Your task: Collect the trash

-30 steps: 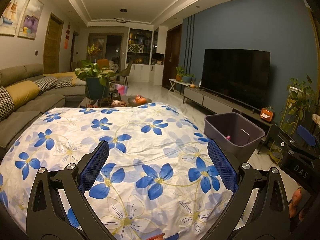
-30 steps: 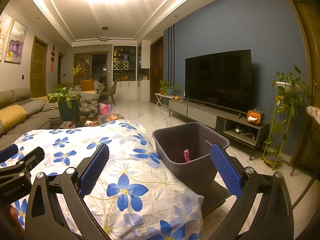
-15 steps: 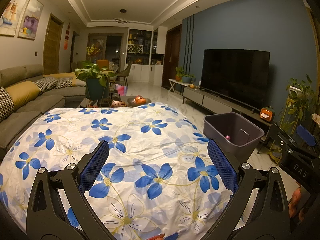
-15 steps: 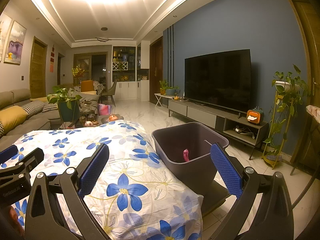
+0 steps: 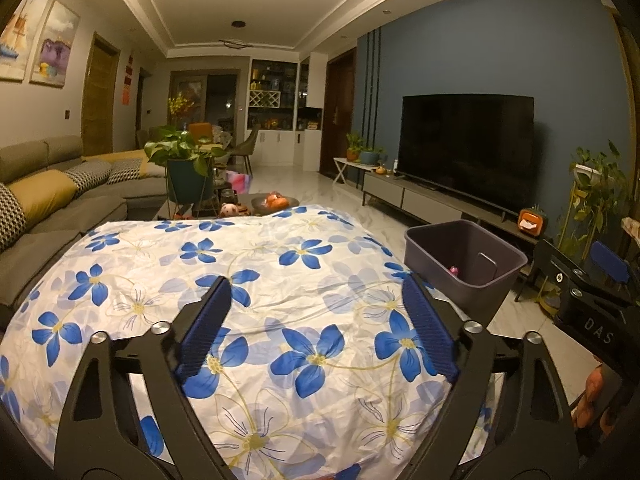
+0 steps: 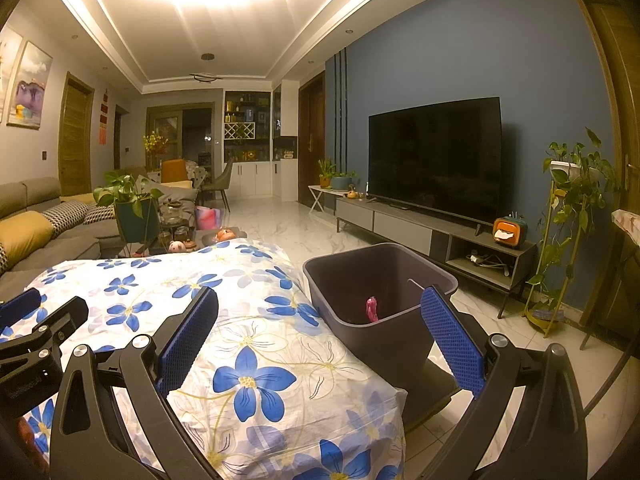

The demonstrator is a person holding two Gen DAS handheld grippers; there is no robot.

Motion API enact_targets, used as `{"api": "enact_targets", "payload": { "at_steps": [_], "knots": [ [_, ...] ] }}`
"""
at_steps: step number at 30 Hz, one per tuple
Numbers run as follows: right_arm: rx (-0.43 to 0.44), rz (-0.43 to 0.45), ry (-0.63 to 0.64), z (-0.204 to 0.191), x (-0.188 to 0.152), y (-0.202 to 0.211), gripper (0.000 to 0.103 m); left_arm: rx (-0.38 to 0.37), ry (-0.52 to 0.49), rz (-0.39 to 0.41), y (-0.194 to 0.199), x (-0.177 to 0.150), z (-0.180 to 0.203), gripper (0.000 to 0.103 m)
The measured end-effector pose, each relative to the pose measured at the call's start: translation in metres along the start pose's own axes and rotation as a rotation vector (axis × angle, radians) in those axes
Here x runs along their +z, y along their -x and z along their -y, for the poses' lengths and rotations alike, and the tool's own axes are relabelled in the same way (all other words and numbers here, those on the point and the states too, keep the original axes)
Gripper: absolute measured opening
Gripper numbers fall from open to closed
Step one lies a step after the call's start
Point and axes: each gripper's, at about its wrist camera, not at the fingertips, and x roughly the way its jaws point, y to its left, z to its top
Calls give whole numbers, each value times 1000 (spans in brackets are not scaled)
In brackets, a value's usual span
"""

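While both tools hang above the cloth-covered desk, neither holds anything: the left tool (image 5: 316, 314) has its blue-padded fingers spread wide over the floral cloth (image 5: 248, 320), and the right tool (image 6: 320, 334) is equally wide apart, empty, aimed past the desk's right edge. The white cloth with blue flowers lies bare in both views; no loose trash shows on it. Just beside the desk's right edge, on the floor, stands a dark grey bin (image 6: 384, 280). Inside it a small pink item (image 6: 372, 309) leans against the wall, possibly a wrapper or bottle; it is too small to identify. The right tool's body also shows at the far right of the left wrist view, beside the bin. Beyond are a sofa (image 5: 52, 208), a potted plant (image 5: 184, 168), and a television (image 5: 468, 148) on a blue wall.

The collecting step looks finished or paused. The next move calls for finding any remaining trash, then closing a tool on it and carrying it over the bin.
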Motion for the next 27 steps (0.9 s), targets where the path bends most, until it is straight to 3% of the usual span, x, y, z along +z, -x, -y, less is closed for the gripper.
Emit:
{"api": "enact_targets", "payload": {
  "at_steps": [15,27],
  "knots": [
    [8,0,-5,-10,-3,4,97,9,15,7,0,3,-2,80],
    [13,-3,-11,-14,-2,3,97,45,38,5,-1,3,-11,93]
  ]
}}
